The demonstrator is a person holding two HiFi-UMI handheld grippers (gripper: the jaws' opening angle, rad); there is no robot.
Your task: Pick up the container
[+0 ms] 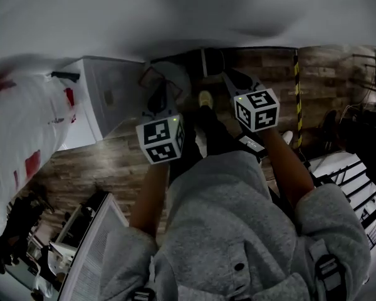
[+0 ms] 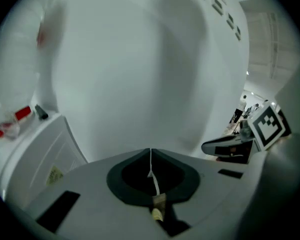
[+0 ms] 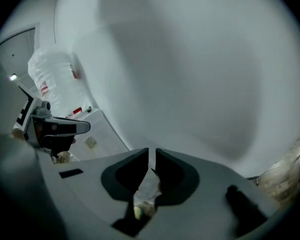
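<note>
Left gripper seen shut, empty. Right gripper almost shut, empty. Container found low, left of both, not touched. Jaws to be opened wide first, then brought down either side, squeezed evenly.

All three views are dim, grey and low in contrast. Head view: heavy fisheye bending curves the floor boards, worst at the edges. The white surface across the top is soft and featureless, with a darker shadow along its lower rim. Both tool views sit inside a round black vignette. The near bodies of the left tool and right tool are blurred. Broad, soft-edged shadows lie on the white surface behind. One small bright spot shows near each view's outer edge.
</note>
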